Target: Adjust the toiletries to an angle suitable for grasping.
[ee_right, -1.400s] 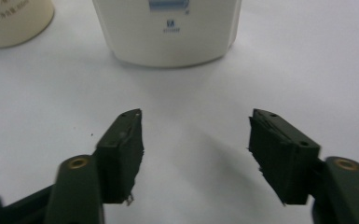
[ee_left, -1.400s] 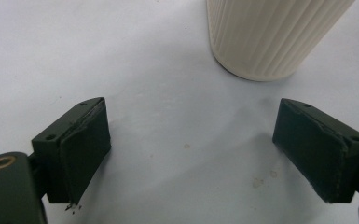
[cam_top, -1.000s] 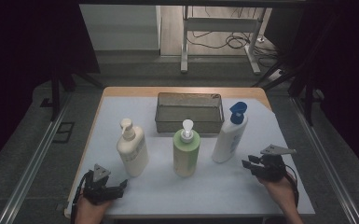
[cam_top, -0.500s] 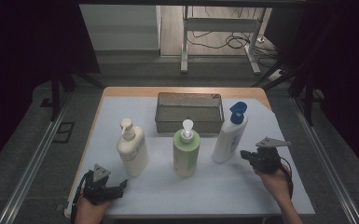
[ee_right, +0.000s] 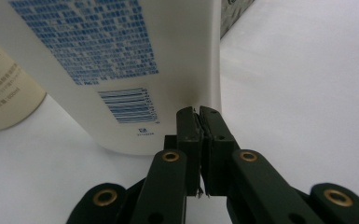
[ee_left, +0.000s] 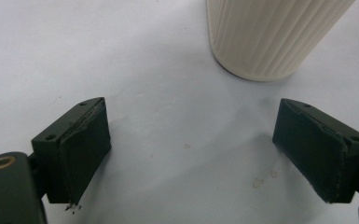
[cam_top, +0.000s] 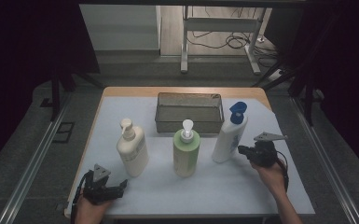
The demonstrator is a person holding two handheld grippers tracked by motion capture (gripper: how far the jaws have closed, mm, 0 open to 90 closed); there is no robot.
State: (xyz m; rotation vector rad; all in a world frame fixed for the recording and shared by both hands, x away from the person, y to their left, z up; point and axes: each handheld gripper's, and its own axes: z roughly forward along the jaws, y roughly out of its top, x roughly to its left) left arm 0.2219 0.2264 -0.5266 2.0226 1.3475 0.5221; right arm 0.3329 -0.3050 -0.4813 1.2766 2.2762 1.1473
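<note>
Three pump bottles stand in a row on the white table cover: a cream one (cam_top: 133,151), a green one (cam_top: 186,151) and a white one with a blue cap (cam_top: 228,140). My right gripper (cam_top: 240,150) is shut with nothing between its jaws. Its tips (ee_right: 199,112) point at the low right edge of the white bottle (ee_right: 121,70), just under the barcode; I cannot tell whether they touch it. My left gripper (cam_top: 120,186) rests at the front left, open and empty (ee_left: 191,149), a short way from the ribbed base of the cream bottle (ee_left: 270,37).
A grey wire-mesh basket (cam_top: 189,94) sits behind the bottles at the table's far middle, its corner (ee_right: 235,9) behind the white bottle. A pale bottle (ee_right: 4,84) stands left of the white one in the right gripper view. The white cover (cam_top: 214,186) lies bare in front of the bottles.
The right hand has moved left, bringing its gripper up against the white blue-capped bottle. The left hand and the bottles have stayed in place.
</note>
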